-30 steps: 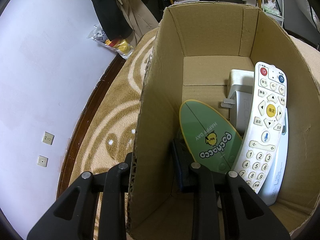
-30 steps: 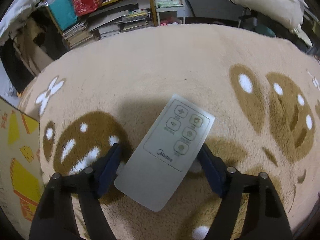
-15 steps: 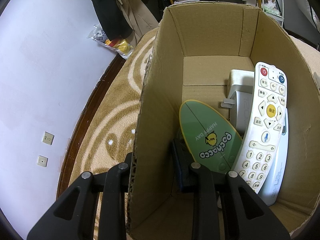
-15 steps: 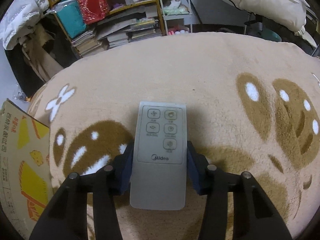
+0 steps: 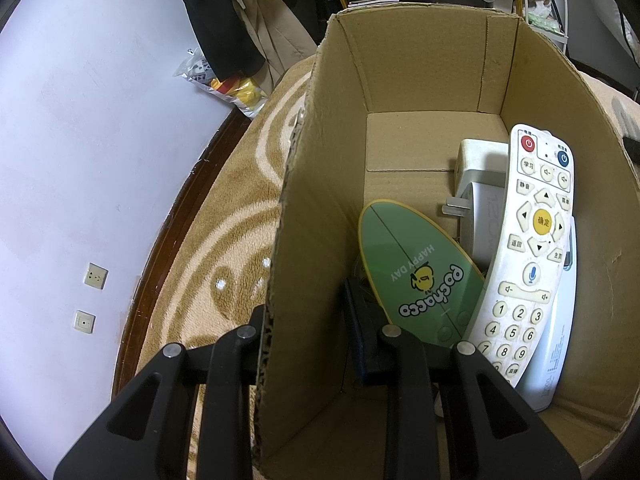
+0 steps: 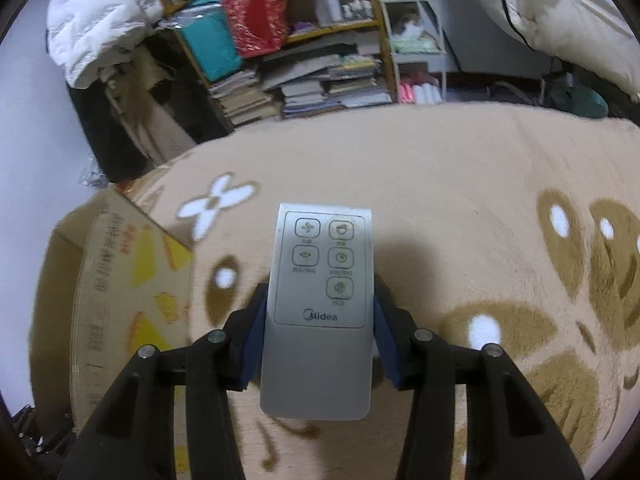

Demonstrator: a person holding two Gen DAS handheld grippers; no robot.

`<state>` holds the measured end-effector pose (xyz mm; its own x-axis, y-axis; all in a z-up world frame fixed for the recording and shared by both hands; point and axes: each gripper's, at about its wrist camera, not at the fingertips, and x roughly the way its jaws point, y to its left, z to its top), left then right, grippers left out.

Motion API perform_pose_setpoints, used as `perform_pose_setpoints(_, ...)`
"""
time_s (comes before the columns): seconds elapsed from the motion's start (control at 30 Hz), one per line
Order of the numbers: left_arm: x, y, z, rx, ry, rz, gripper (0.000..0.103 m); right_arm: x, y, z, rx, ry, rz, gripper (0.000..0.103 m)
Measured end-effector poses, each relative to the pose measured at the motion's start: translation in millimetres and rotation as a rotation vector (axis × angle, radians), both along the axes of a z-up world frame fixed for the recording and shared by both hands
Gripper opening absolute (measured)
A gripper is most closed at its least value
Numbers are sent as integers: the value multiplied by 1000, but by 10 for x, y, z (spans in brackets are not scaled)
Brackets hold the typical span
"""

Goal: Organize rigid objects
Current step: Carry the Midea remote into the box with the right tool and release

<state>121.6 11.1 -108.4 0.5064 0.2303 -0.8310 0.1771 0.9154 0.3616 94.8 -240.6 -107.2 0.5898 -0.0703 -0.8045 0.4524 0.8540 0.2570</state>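
Closest to us, our right gripper point(image 6: 319, 332) has its jaws clamped on the two long edges of the silver remote point(image 6: 320, 304), which a second ago lay slanted on the rug point(image 6: 460, 208) between spread jaws. It now sits square in the grip and appears lifted clear of the pile, so we judge the pick done and the carry begun. Our left gripper point(image 5: 305, 330) has not shifted at all: its jaws pinch the near wall of the cardboard box point(image 5: 312, 200), one finger outside and one inside, steadying it. Inside, unchanged, lean the green oval case point(image 5: 416, 272), the white remote point(image 5: 528, 256) and, behind them, a white charger point(image 5: 478, 184) (two of them, perhaps). In the right view the box's printed side point(image 6: 120, 304) lies off to the left, so the remote presumably goes that way next. Beyond the rug stand cluttered shelves point(image 6: 304, 64).
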Motion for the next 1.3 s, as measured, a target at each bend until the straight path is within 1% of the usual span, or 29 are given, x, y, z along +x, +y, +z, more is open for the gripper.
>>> perform_pose_setpoints(0.07, 0, -1, 0, 1, -1, 0, 25, 16, 72, 123, -10, -27, 21, 52)
perform_pose_setpoints(0.3, -9, -4, -5, -1, -1, 0, 25, -13, 280, 562, -3, -143, 77, 52)
perform_pose_setpoints(0.4, -12, -8, -8, -1, 0, 0, 25, -22, 426, 757, 4, -192, 119, 52)
perform_pose_setpoints(0.57, -9, -4, -4, -1, -1, 0, 25, -17, 698, 912, -6, -224, 196, 52)
perform_pose_setpoints(0.77, -9, -1, -3, -6, 1, 0, 25, 45, 1001, 895, 1, -214, 280, 52)
perform_pose_setpoints(0.97, -12, 9, 1, -13, 3, -1, 25, 81, 1261, 793, -9, -184, 350, 52)
perform_pose_setpoints(1.1, -3, 63, 16, -39, 11, 8, 25, 83, 1332, 736, -7, -167, 370, 52)
perform_pose_setpoints(1.3, -13, 64, 29, -33, 8, 4, 25, 72, 1315, 721, 4, -162, 368, 52)
